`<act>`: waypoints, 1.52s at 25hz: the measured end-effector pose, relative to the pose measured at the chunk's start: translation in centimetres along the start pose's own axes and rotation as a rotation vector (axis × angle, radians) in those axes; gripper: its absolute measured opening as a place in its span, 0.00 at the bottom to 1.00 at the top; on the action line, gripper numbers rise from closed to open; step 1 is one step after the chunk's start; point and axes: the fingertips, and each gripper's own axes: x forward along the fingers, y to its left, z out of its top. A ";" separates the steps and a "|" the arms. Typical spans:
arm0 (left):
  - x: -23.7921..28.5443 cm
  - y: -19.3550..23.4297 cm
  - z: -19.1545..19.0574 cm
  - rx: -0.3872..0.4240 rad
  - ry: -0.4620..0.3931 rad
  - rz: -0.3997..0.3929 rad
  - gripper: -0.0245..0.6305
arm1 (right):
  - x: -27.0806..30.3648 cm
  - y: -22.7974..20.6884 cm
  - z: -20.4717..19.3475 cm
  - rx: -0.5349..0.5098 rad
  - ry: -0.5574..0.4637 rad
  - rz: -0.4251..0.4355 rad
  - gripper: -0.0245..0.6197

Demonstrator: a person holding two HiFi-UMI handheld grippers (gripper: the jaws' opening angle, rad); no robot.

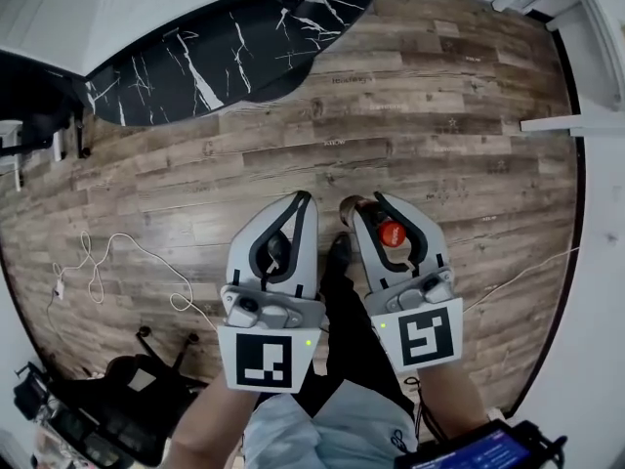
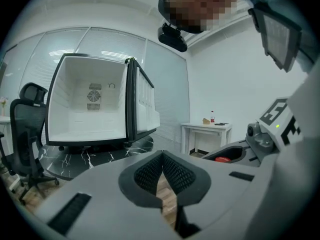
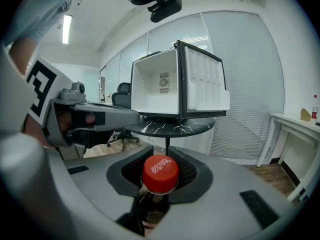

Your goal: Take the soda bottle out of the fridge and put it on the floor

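Note:
The soda bottle (image 1: 392,233), dark with a red cap (image 3: 160,173), hangs by its neck in my right gripper (image 1: 376,211), whose jaws are shut on it just under the cap. It is held above the wooden floor (image 1: 430,145), in front of the person's legs. My left gripper (image 1: 302,199) is beside it on the left, shut, with nothing between its pads (image 2: 150,174). The white fridge (image 3: 160,86) stands empty on a round black marble table (image 3: 170,126), with its door (image 3: 204,84) open. The left gripper view also shows the fridge (image 2: 90,104).
A black office chair (image 2: 27,129) stands left of the table. A white desk (image 2: 207,128) with small items stands by the wall on the right. A white cable (image 1: 98,262) lies on the floor at the left. A dark chair base (image 1: 146,379) is near my left side.

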 end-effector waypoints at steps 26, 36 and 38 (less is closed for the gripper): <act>7.7 -2.5 -14.2 -0.026 0.095 -0.063 0.06 | 4.0 -4.4 -15.7 0.033 0.077 -0.091 0.20; 9.2 -3.9 -20.0 -0.025 0.131 -0.094 0.06 | 5.3 -5.4 -21.4 0.043 0.089 -0.101 0.20; 9.5 -3.5 -21.2 -0.024 0.136 -0.090 0.06 | 5.7 -5.5 -22.4 0.045 0.092 -0.105 0.20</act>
